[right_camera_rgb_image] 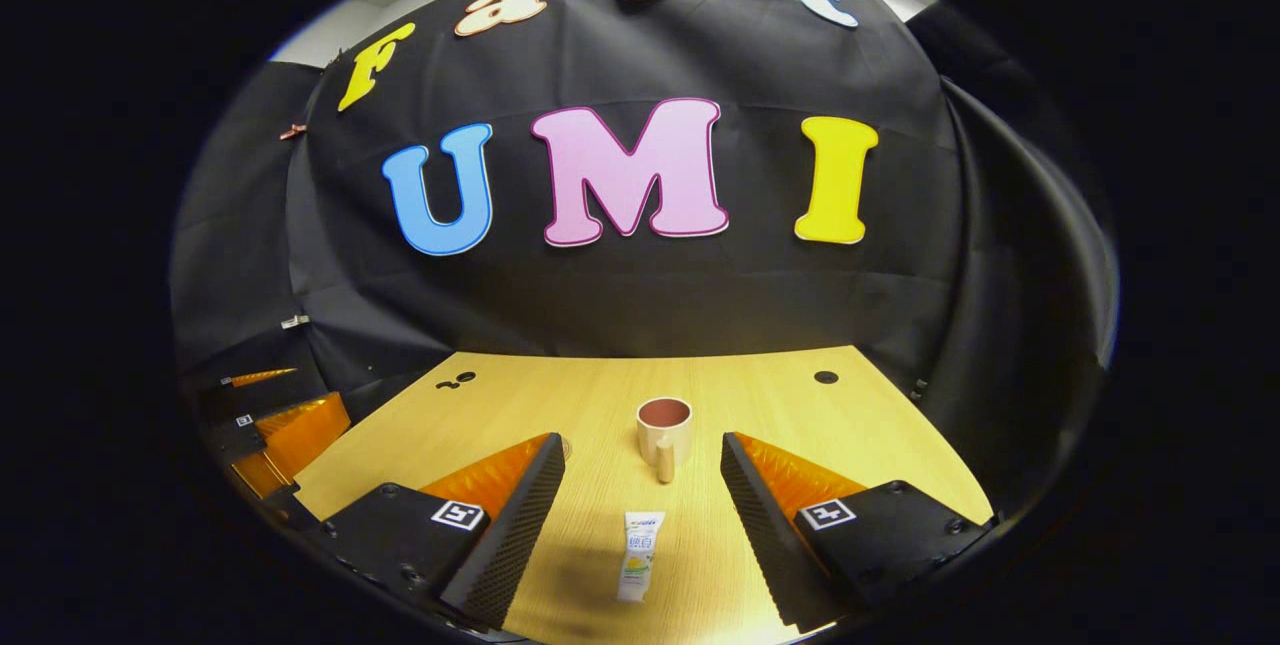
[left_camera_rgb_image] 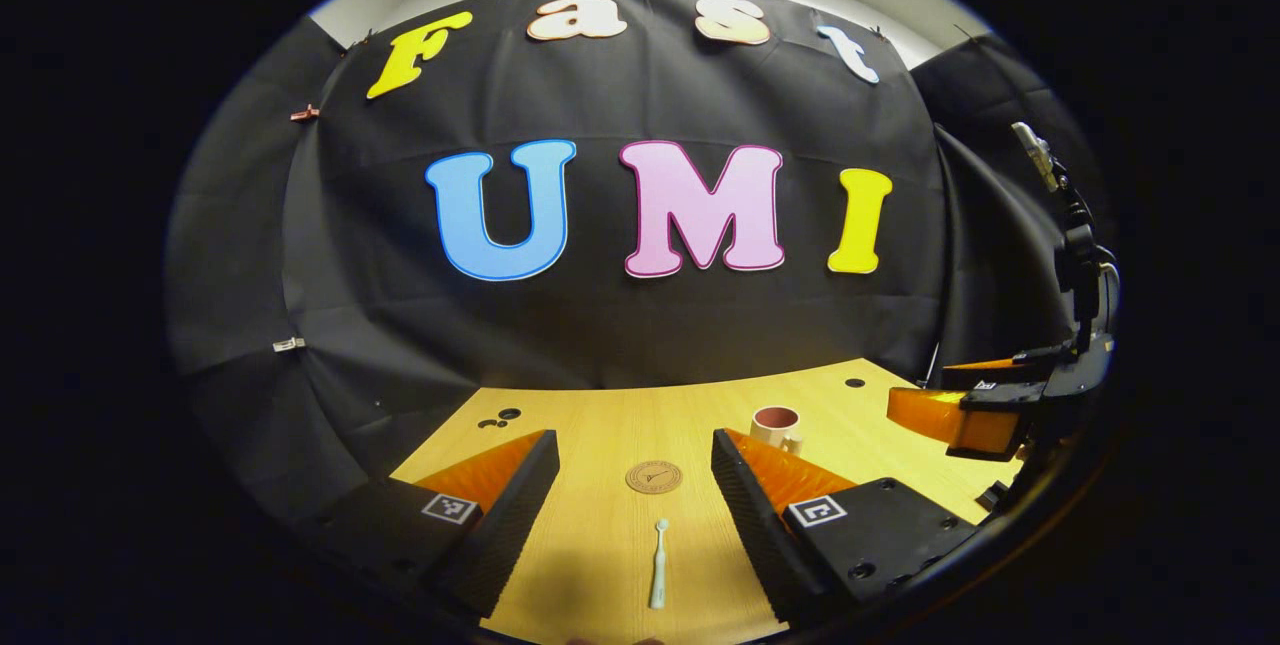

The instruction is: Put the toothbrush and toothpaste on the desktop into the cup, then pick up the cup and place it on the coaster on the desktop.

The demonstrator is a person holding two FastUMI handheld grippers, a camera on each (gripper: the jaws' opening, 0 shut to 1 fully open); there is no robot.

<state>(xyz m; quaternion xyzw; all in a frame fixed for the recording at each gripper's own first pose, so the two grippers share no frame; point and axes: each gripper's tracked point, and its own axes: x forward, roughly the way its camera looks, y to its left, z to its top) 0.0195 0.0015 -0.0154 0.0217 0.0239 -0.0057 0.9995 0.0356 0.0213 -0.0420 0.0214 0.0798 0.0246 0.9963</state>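
Hovering above the desk point(left_camera_rgb_image: 600, 425), both grippers are spread wide and hold nothing, each lined up on its own item, which suggests one pickup per hand. The left gripper point(left_camera_rgb_image: 635, 510) has the toothbrush point(left_camera_rgb_image: 658, 565) lying flat between its fingers, about midway, pointing straight ahead with the brush head at the far end; that alignment means the fingers would close across the thin handle. Just past the brush, also between the fingers, lies the coaster point(left_camera_rgb_image: 654, 477), and the cup point(left_camera_rgb_image: 777, 425) stands beyond the tip of the right-hand finger.

The right gripper point(right_camera_rgb_image: 640, 515) frames the toothpaste point(right_camera_rgb_image: 638, 555) the same way: the tube lies flat between the wide-open fingers, lengthwise along them, slightly nearer the left finger. Straight ahead of it the cup point(right_camera_rgb_image: 664, 430) stands upright, mouth open and empty, handle turned toward the camera. Neither item is touched yet, so I judge the task is at its start, with lowering and closing as the next need.
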